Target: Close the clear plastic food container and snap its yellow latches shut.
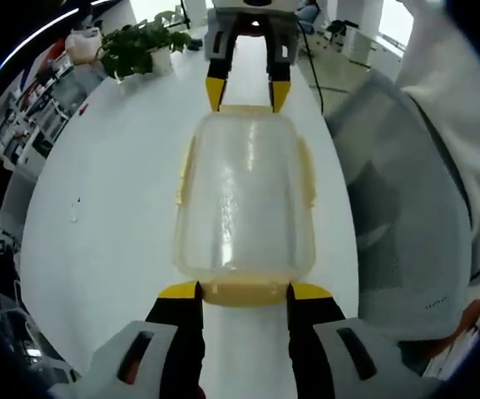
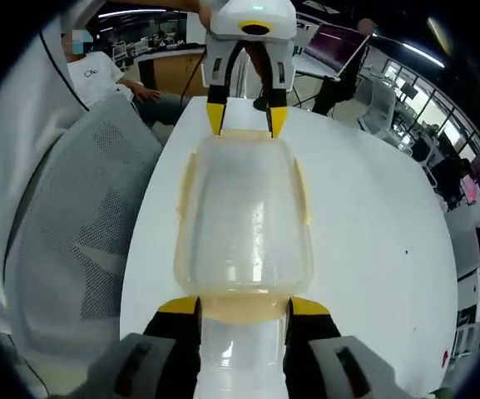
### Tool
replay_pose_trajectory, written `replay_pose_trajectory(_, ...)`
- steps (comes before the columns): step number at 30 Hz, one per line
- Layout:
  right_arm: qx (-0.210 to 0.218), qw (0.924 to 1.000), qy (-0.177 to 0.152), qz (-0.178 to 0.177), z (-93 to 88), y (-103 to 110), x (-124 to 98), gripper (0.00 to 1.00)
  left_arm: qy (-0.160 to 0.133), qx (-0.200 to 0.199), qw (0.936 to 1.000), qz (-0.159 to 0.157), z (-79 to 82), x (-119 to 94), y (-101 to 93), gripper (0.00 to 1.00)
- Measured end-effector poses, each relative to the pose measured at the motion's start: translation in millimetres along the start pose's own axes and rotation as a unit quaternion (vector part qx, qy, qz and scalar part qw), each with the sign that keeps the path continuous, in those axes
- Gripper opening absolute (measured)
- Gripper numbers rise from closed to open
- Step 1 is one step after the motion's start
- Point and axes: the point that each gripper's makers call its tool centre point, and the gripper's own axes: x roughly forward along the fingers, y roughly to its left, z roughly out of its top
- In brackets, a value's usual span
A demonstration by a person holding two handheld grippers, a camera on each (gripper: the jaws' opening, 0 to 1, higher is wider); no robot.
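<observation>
Two grippers face each other over the white tabletop (image 1: 115,216); the clear plastic food container with yellow latches (image 1: 246,199) lies between them, lid on. Left gripper (image 1: 244,290) and right gripper (image 2: 244,306) stand open, jaws flanking end latches.

Clear plastic food container (image 1: 245,199) is seen lying flat on the white worktop (image 1: 115,208), long axis running away from the camera in both views. The body is rounded-rectangular and translucent, with glare on its top surface. Yellow latches are noted: one at the near short end (image 1: 244,292), one at the far short end (image 1: 246,109), and one along each long side (image 1: 186,170) (image 1: 307,170). Whether any latch is snapped down cannot be told.
</observation>
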Motion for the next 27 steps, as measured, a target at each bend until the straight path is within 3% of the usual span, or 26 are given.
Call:
replay_pose_trajectory(7,0.001,1.0000,-0.002,-0.003,-10.2,-0.9,-4.3,0.37,0.007,0.000,1.0000,0.001,8.3,5.9,2.4,0.37)
replay_pose_trajectory(27,0.004,1.0000,-0.003,-0.001,-59.5,-5.9,-20.9,0.37,0.010,0.008,0.9999,-0.003,53.5,33.8,8.0,0.37)
